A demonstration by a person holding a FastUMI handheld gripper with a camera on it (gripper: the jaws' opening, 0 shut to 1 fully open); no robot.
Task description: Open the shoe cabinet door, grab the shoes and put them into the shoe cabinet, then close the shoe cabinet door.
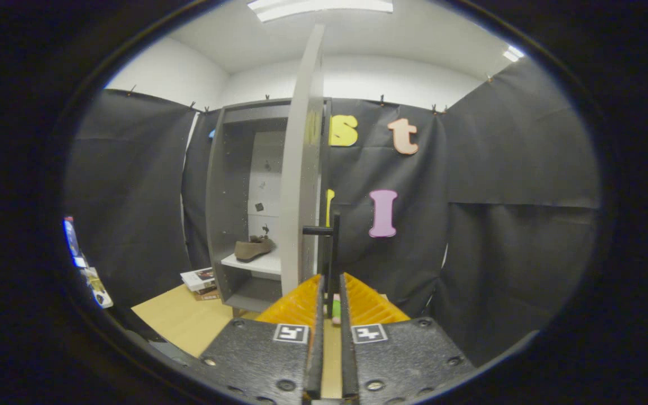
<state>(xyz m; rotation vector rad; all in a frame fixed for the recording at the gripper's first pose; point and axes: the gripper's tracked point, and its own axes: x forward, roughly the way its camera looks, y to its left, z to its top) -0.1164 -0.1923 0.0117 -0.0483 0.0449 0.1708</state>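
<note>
- The gripper [331, 295] sits nearest, its two fingers drawn close together with only a thin gap between them.
- In that gap stands the black bar handle [334, 247] of the cabinet door; the fingers close on its lower end, one on each side.
- The handle's long axis runs upright, and a short black post joins it to the door at its upper part.
- The grey cabinet door [301, 169] stands swung open, seen almost edge-on, its long axis vertical and its edge turned toward the camera.
- Just beyond the door is the grey shoe cabinet [228, 197], open-fronted, with a pale back panel inside.
- A brown shoe [253, 248] lies on the white shelf [256, 263] inside the cabinet, lengthwise across the shelf; which end is the toe cannot be told.
- The cabinet stands on a light wooden surface [180, 318], and a small stack of books [200, 279] lies beside the cabinet's base.
- Black cloth walls hang behind and to both sides.
- Above the cloth are white walls and a white ceiling with a strip light [318, 7].
</note>
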